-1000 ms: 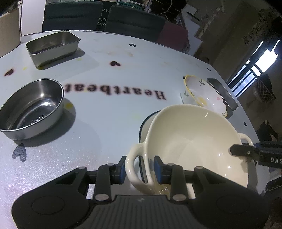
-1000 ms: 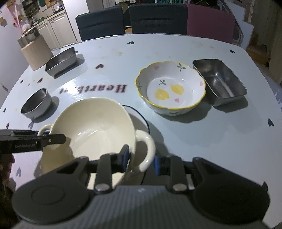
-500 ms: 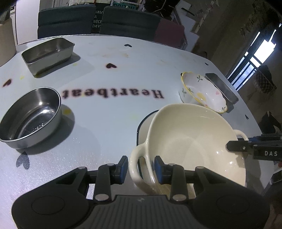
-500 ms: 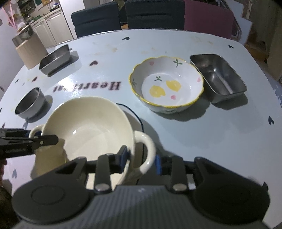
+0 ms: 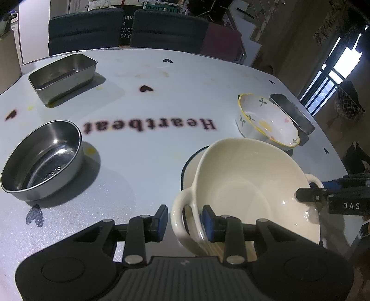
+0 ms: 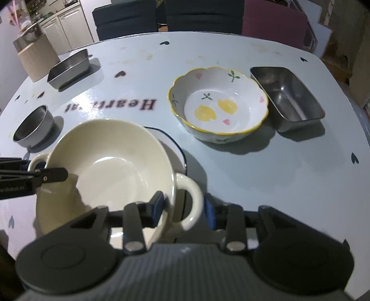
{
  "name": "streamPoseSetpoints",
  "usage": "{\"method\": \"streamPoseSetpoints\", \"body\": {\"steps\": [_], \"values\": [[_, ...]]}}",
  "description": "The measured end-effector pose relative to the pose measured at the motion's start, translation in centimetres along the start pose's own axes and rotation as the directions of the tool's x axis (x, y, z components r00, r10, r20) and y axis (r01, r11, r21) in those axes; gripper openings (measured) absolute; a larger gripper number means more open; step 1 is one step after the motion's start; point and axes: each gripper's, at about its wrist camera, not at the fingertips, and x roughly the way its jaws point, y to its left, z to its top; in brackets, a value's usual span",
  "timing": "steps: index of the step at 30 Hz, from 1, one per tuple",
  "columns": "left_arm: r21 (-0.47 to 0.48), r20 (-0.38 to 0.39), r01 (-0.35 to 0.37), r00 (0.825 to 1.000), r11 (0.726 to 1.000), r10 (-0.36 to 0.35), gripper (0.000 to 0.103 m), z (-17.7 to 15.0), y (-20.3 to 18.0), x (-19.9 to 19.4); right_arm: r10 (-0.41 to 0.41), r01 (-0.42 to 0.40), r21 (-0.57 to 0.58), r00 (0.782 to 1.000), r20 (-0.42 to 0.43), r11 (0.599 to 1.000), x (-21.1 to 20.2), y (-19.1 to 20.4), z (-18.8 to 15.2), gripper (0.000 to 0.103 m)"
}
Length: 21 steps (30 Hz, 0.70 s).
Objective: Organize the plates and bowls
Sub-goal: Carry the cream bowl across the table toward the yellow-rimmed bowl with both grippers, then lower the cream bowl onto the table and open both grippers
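1. The room is dim, and chairs (image 6: 203,14) in dark and maroon upholstery are drawn up along the far edge of the worktop (image 6: 266,171). A bright doorway is seen beyond the right edge in the left wrist view. Kitchen cabinets (image 6: 64,30) are seen past the far left corner.
2. The worktop is pale blue and glossy. It is printed with small dark hearts and the word "Heartbeat" (image 5: 150,125), which is read upside down from the near edge.
3. The cream two-handled bowl (image 6: 111,166) is placed near the near edge, on a dark-rimmed plate (image 6: 178,150). The plate is largely hidden beneath it.
4. The flower-painted bowl (image 6: 219,108) is set toward the right edge. A steel tray (image 6: 286,97) is placed just beside it. In the left wrist view most of that tray is hidden behind the painted bowl.
5. A second steel tray (image 5: 62,76) is set near the far left corner. A round steel bowl (image 5: 44,159) is set by the left edge.
6. The left claw (image 5: 185,218) is set around one handle of the cream bowl. Its jaws are seen apart; a gap shows on the outer side, and contact on the inner side cannot be told.
7. The right claw (image 6: 183,206) is set astride the opposite handle and rim. Its jaws have just been opening, with the handle between them.
8. The lower part of each view is filled by the claw body.
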Motion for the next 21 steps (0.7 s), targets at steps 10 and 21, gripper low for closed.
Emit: {"method": "streamPoseSetpoints", "body": {"steps": [10,21], "values": [[0.026,-0.008,-0.011,1.000,1.000,0.011,0.040,0.1,-0.6,-0.2,-0.015,0.015,-0.010,1.000,-0.004,1.000,-0.2,0.3,-0.1,0.045],[0.029,0.048,0.037,0.998,0.999,-0.039,0.102,0.1,-2.0,-3.6,0.007,-0.004,-0.046,0.998,0.060,0.999,-2.8,1.7,-0.9,0.099]]}}
